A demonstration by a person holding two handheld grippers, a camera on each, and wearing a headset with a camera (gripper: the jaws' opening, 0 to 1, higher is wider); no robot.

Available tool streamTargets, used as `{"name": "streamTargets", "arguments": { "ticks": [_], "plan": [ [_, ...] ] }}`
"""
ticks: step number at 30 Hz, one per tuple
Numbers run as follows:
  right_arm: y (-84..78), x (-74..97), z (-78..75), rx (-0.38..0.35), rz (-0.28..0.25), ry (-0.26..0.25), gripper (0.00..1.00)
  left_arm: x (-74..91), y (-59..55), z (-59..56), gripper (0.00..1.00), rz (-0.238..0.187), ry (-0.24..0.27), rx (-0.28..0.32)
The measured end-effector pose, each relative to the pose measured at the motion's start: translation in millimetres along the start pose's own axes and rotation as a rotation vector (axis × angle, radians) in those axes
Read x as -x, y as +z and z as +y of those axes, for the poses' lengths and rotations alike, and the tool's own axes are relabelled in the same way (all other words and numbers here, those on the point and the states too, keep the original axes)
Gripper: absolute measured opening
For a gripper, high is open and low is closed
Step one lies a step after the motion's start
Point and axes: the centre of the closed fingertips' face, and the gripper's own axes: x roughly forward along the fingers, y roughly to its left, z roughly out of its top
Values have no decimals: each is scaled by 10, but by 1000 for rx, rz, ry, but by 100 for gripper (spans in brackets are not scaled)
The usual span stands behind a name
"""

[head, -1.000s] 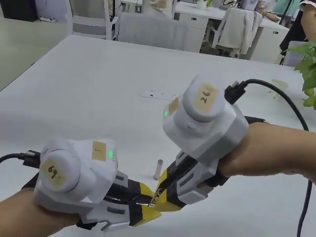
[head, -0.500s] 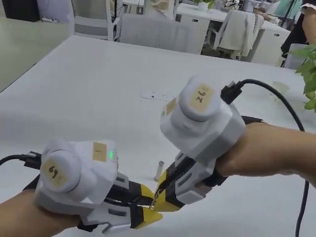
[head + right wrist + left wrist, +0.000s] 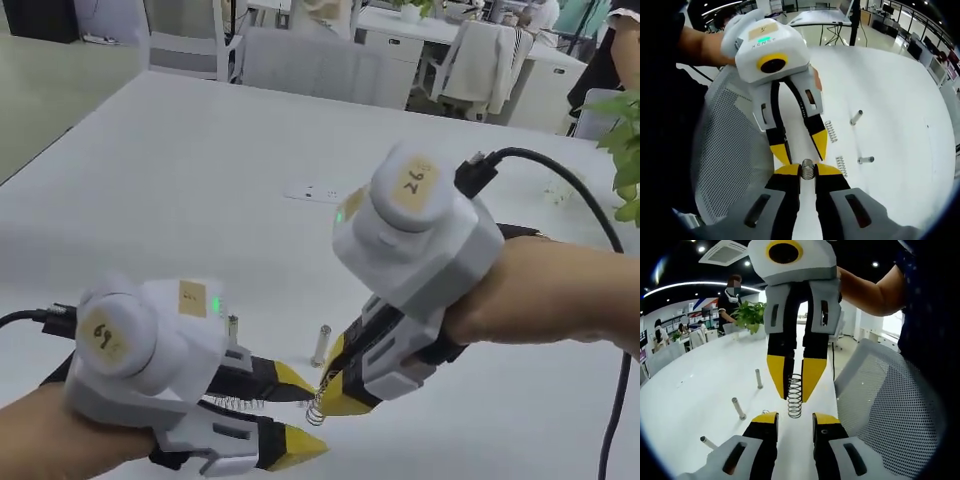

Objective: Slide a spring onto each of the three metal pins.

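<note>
The right gripper (image 3: 332,392) is clenched on a spring (image 3: 795,397), pinching it at one end. The rest of the coil sticks out past the yellow tips, carrying on the line of the jaws. In the right gripper view the spring is seen end-on as a small ring between the tips, so its long axis points straight ahead of that gripper and towards the left gripper (image 3: 795,421).

The left gripper is released. Its jaws stand well apart with nothing between them, and the spring's free end hangs just above the gap.

The three pins (image 3: 738,408) stand on the white table (image 3: 200,180), to the left of both grippers in the left gripper view, and all look bare. Two more springs (image 3: 830,131) lie loose on the table near them.

The relation that matters is spring to pin. In the head view the nearest pin (image 3: 322,344) stands upright just on the far side of the held spring, close to the right gripper's tips, and another pin (image 3: 233,328) stands further left beside the left gripper. The right gripper is the nearer one to that first pin and already has the spring. As I judge it, the spring hangs at a slant, so it probably needs tipping upright over the pin's top before it will slide down. The open left gripper could steady the loose end.
</note>
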Motion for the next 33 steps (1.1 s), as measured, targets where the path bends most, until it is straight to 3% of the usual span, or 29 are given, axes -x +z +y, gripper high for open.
{"name": "streamTargets", "arguments": {
  "ticks": [12, 33],
  "plan": [
    [-106, 112, -147, -15, 10, -39, 8, 161, -83, 84, 31, -12, 37, 43],
    [-320, 284, -341, -64, 24, -91, 8, 471, -297, 328, 42, -45, 182, 141]
  ]
}}
